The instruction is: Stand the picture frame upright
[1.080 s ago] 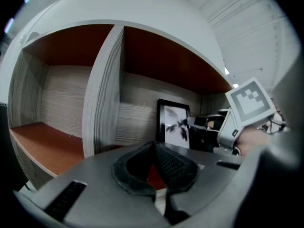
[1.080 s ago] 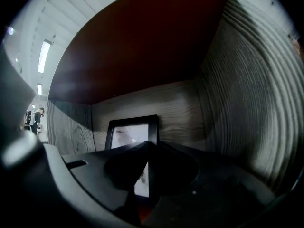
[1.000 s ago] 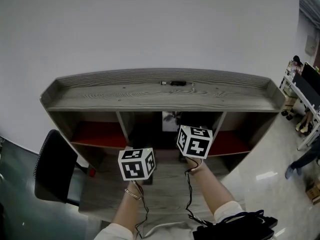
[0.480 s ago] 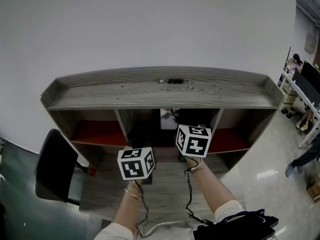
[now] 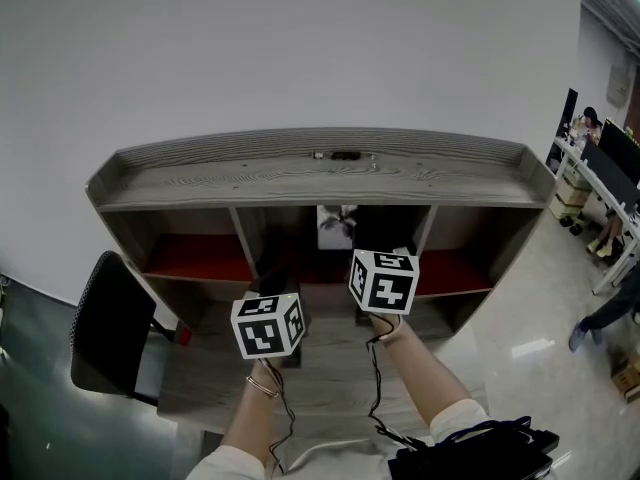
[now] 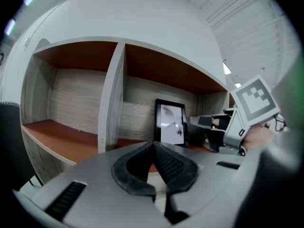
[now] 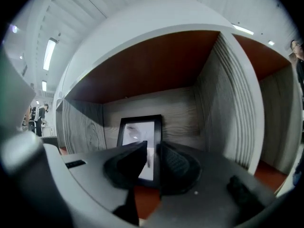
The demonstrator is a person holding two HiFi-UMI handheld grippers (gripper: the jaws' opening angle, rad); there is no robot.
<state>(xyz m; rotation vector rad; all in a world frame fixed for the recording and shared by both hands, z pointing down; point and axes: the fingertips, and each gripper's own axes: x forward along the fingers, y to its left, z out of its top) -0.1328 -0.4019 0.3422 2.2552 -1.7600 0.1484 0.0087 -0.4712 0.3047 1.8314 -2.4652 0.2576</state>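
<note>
The black picture frame (image 5: pixel 338 224) stands upright in the middle compartment of the grey wooden shelf (image 5: pixel 300 183), leaning against the back wall; it shows as frame (image 6: pixel 171 122) and frame (image 7: pixel 140 137) in the gripper views. My right gripper (image 7: pixel 153 147) points level at it from just in front, its jaws a little apart, with nothing between them and the frame's picture showing through the gap. In the left gripper view the right gripper (image 6: pixel 197 121) ends just right of the frame, apart from it. My left gripper (image 6: pixel 154 145) hangs further left, its pads together and empty.
Compartments with red-brown floors (image 5: pixel 195 260) lie either side, split by upright dividers (image 6: pixel 110 99). Small dark items (image 5: pixel 345 155) lie on the shelf top. A black chair (image 5: pixel 108 326) stands left, a black bag (image 5: pixel 470 453) lies at the lower right. A person (image 5: pixel 605 318) is far right.
My right gripper has shifted slightly in front of the middle compartment, and more of the frame shows above its marker cube. The left gripper has stayed where it was.
</note>
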